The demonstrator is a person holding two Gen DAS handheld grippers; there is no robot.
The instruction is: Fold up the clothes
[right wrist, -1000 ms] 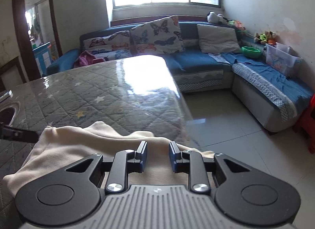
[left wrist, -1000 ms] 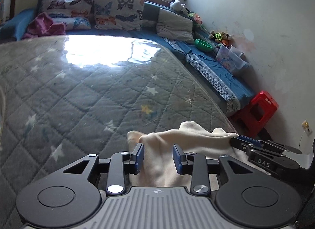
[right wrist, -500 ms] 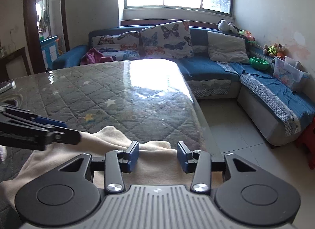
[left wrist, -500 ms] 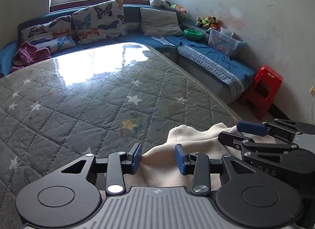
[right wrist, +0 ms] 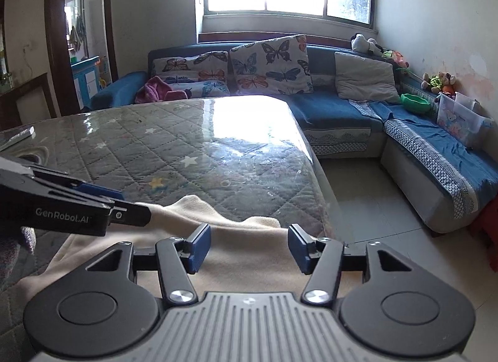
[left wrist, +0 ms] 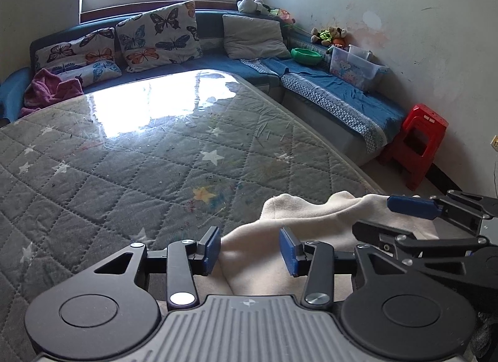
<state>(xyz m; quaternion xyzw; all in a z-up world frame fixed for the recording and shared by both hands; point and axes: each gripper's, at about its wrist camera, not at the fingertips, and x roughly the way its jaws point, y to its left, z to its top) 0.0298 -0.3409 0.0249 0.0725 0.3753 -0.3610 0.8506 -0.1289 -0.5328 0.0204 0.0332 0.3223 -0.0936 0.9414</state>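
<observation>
A cream garment (left wrist: 311,218) lies bunched at the near right corner of the quilted grey table (left wrist: 140,169); it also shows in the right wrist view (right wrist: 246,256). My left gripper (left wrist: 250,251) is open over the garment's left part and holds nothing. My right gripper (right wrist: 249,248) is open over the garment near the table's right edge. The right gripper shows at the right of the left wrist view (left wrist: 414,215). The left gripper shows at the left of the right wrist view (right wrist: 93,203).
The table top (right wrist: 193,144) has a glossy cover with window glare. A blue corner sofa (right wrist: 342,112) with butterfly cushions stands behind and to the right. A pink cloth (left wrist: 49,91) lies on the sofa. A red stool (left wrist: 417,144) stands by the wall.
Both grippers have opened wider and let go of the cream garment, which now rests on the table. Both cameras have risen and tilted up a little.
</observation>
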